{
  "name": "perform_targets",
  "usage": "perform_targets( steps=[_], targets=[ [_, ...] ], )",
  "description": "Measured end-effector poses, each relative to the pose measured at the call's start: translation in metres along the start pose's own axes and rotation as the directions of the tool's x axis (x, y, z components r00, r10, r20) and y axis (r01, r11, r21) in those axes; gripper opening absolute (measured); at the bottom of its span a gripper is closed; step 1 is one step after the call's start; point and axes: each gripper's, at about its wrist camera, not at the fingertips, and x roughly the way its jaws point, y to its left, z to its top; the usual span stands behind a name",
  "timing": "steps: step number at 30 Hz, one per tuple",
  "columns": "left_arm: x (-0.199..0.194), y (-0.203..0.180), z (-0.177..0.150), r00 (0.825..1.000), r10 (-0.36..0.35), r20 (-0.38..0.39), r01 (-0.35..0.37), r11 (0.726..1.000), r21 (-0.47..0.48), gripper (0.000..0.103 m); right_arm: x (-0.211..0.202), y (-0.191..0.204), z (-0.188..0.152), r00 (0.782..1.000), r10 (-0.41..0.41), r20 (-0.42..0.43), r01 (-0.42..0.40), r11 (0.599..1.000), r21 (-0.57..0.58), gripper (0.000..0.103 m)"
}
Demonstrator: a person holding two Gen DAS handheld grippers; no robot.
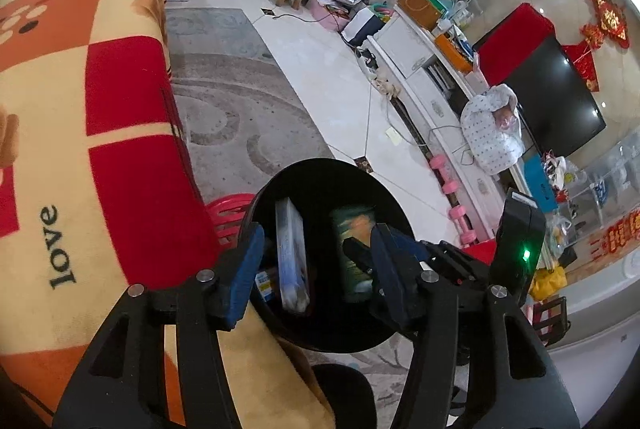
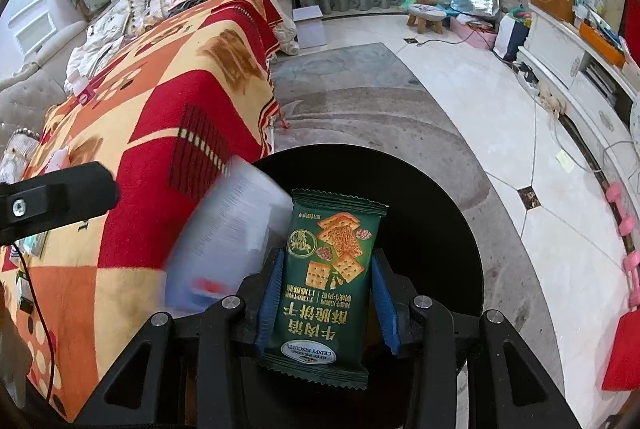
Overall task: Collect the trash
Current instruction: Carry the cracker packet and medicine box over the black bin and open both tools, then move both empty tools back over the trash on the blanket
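Note:
A black round bin (image 1: 384, 189) stands on the floor beside the blanket-covered table; it also shows in the right wrist view (image 2: 440, 213). My left gripper (image 1: 316, 261) is open above the bin, and a pale blue-white packet (image 1: 292, 257), blurred, is dropping between its fingers into the bin. The same packet shows blurred in the right wrist view (image 2: 228, 241). My right gripper (image 2: 326, 293) is over the bin with a green crispy biscuit packet (image 2: 328, 277) between its blue pads; the pads look slightly apart from the packet's edges. The green packet also shows blurred in the left wrist view (image 1: 354, 253).
A red, orange and yellow blanket (image 1: 80, 133) covers the table left of the bin. A red plastic stool (image 1: 228, 217) stands by the bin. A grey rug (image 2: 360, 109) and white tiles lie beyond. A white TV cabinet (image 1: 432, 101) with clutter and pink dumbbells (image 1: 452, 197) lines the right wall.

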Motion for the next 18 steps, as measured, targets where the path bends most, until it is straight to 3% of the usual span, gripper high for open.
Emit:
perform_targets(
  steps=[8,18],
  targets=[
    [-0.015,0.005,-0.008,0.997,0.067,0.029,-0.068,0.997,0.030,0.054,-0.003,0.000,-0.001,1.000,0.005,0.003,-0.005,1.000,0.009,0.048],
    [-0.042,0.025,-0.021,0.988,0.137,0.068,-0.139,0.990,0.026,0.054,-0.015,0.033,-0.006,1.000,0.005,0.016,-0.005,0.999,-0.037,0.050]
  ],
)
